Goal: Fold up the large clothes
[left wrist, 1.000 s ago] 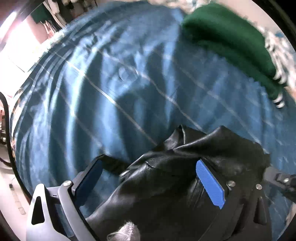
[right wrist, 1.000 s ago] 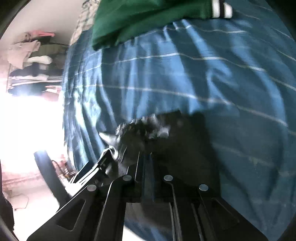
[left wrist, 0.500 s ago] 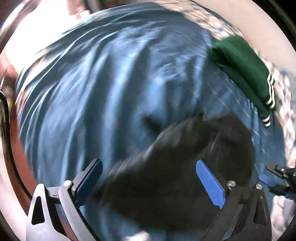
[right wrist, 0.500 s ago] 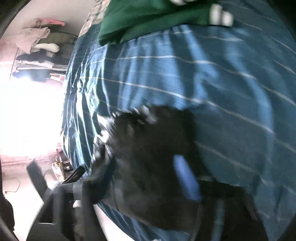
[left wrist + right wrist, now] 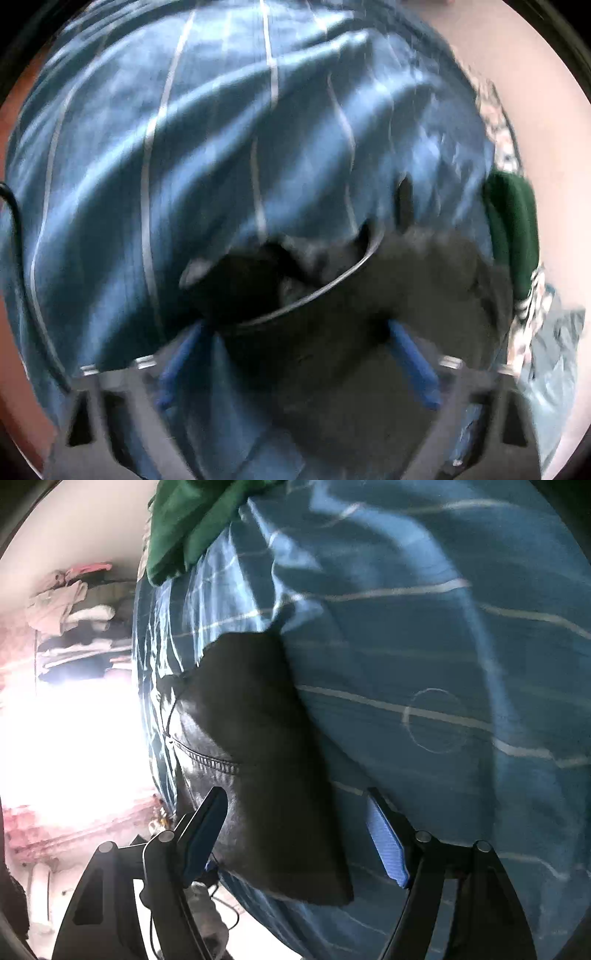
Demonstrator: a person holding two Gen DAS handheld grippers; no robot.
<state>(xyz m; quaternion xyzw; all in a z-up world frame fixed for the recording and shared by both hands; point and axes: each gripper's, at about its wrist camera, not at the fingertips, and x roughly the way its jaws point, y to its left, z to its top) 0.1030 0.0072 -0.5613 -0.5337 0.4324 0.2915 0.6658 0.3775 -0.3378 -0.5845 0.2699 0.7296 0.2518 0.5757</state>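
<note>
Closing your left gripper (image 5: 295, 354) around the black jacket (image 5: 369, 332), pads not yet pressing; your right gripper (image 5: 295, 834) gapes above it.

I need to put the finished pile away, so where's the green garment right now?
The green garment lies at the far edge of the blue striped bedspread, top left in the right wrist view and at the right edge in the left wrist view, beyond the black jacket.

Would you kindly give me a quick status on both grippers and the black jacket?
Left gripper closing over black jacket. Right gripper open, jacket between fingers. Green garment lies apart.
</note>
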